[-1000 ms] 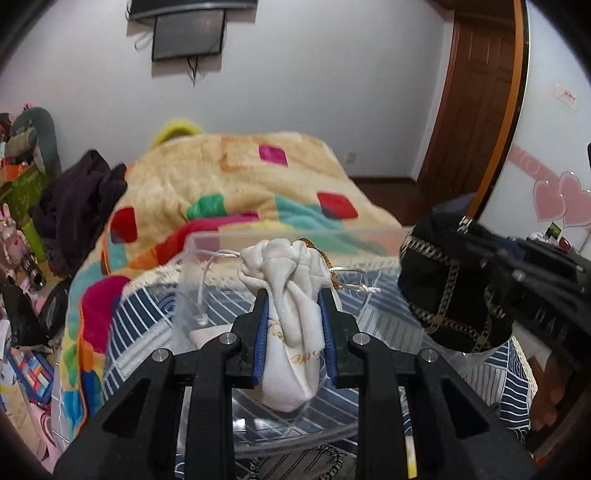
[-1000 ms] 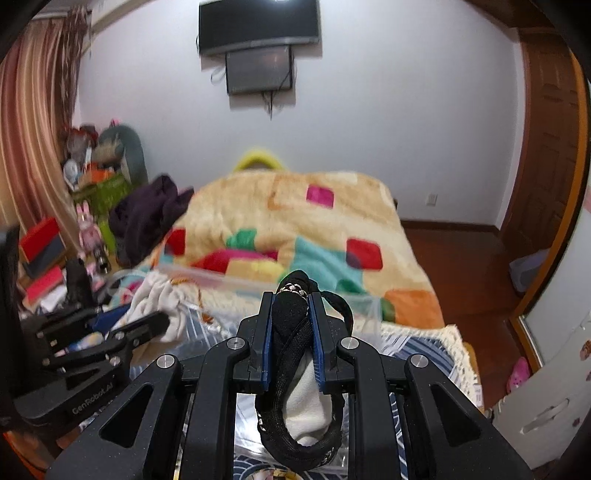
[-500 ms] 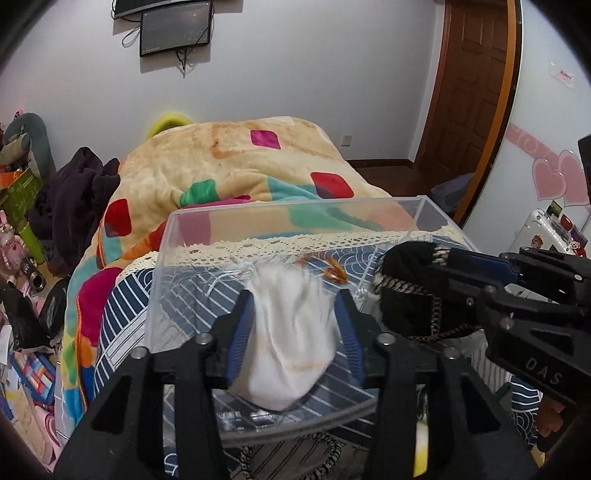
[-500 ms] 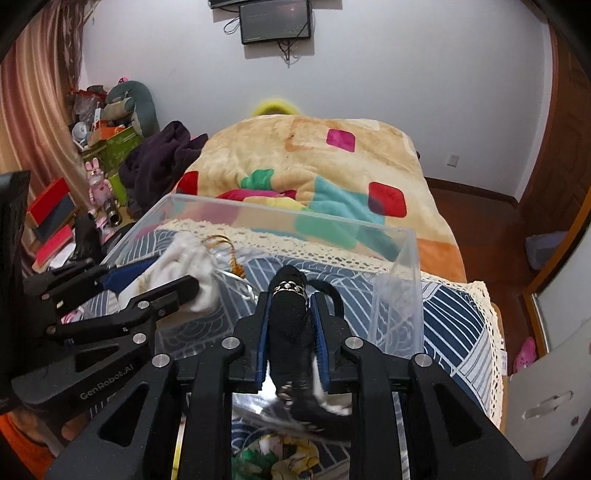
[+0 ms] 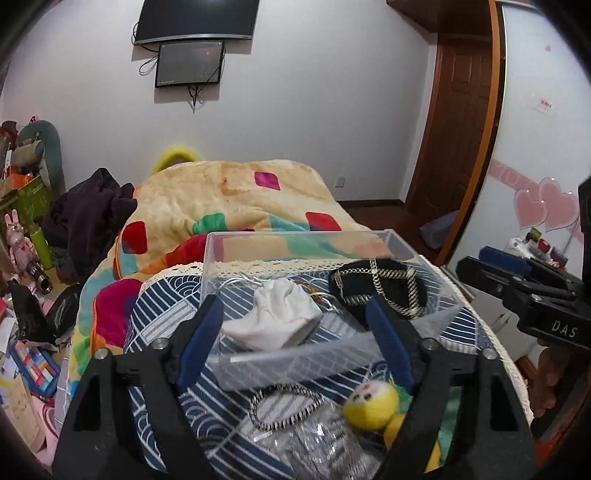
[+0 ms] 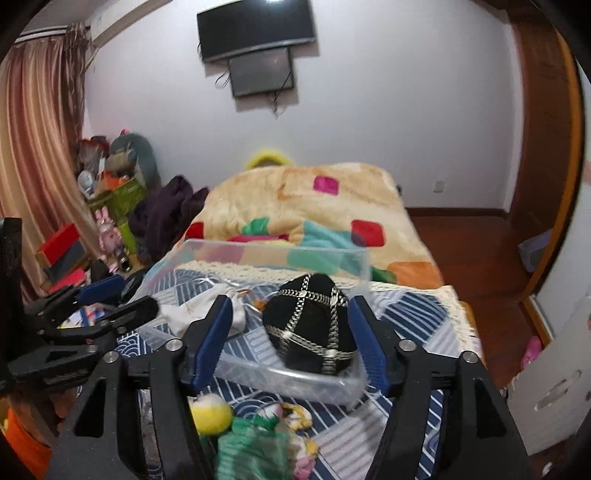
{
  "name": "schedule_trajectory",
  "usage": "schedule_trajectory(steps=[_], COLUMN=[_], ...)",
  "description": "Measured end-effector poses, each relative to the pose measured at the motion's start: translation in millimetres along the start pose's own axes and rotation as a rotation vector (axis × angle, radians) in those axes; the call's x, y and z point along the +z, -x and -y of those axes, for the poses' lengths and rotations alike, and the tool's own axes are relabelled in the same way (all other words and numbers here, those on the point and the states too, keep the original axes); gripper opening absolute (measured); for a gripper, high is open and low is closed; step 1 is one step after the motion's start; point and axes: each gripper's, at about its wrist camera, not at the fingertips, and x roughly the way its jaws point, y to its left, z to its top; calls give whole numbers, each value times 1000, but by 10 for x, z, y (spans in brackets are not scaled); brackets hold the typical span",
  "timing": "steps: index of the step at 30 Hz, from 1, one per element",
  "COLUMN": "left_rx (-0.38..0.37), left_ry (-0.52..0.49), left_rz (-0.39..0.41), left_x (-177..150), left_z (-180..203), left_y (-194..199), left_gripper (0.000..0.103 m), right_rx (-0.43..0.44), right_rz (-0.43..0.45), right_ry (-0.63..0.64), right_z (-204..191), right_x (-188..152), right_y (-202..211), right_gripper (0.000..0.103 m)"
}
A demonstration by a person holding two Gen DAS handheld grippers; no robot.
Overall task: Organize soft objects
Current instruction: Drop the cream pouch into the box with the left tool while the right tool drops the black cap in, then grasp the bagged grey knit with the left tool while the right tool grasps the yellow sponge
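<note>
A clear plastic storage box (image 5: 306, 356) sits on a blue and white striped cloth (image 5: 166, 321) at the foot of a bed covered by a cream blanket with coloured patches (image 5: 236, 199). Inside the box, a white drawstring pouch (image 5: 275, 319) lies on its side toward the left, and a black pouch wrapped in silver chain (image 5: 380, 291) lies just beside it on the right. The left gripper (image 5: 297, 332) is spread wide, its blue-padded fingers (image 5: 201, 336) standing either side of the white pouch without touching it. In the right wrist view, the right gripper (image 6: 288, 330) is also spread wide, its pads apart from the black pouch (image 6: 310, 328) that rests between them in the box (image 6: 288, 380). In front of the box, on the cloth, lie a striped black and white hair tie (image 5: 284, 406), a small yellow plush toy (image 5: 371, 404) and a green mesh item (image 6: 255, 448), blurred. A dark television (image 6: 256, 31) hangs on the white wall beyond the bed.
</note>
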Motion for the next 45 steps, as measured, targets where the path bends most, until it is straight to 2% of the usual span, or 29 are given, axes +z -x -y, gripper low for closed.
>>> schedule_trajectory(steps=[2,4,18,25,30,36,41,45], left_rx=[2,0,-29,-37,-37,-65,-107,-146], left_ry=[2,-4,-9,15,26,45,41,59], left_rz=[10,10,-164,-204,-207,-225,-226,-229], left_x=[-69,-155,-898,-1116,-1120,-1123,-1124,-1137], left_z=[-7,-8,20,66,94,123,172,162], left_y=[80,135,140,121,72,-18,-47,-18], left_gripper=[90,91,91,91,91,74,55,40], right_rx=[-8,-10,81,136,159,123,147,167], right_rz=[19,22,-3,-40,-70,-142,-150,-164], right_ry=[-4,-2,-5,-43,-3,62,83,93], right_z=[-2,-4,-232,-249,-364,-508,-546,-582], right_x=[-63,-123,-541,-784,-901,-1000,-1038,-1073], right_y=[85,138,274,182,122,-52,-57,-63], right_gripper=[68,68,68,68,57,34,26,26])
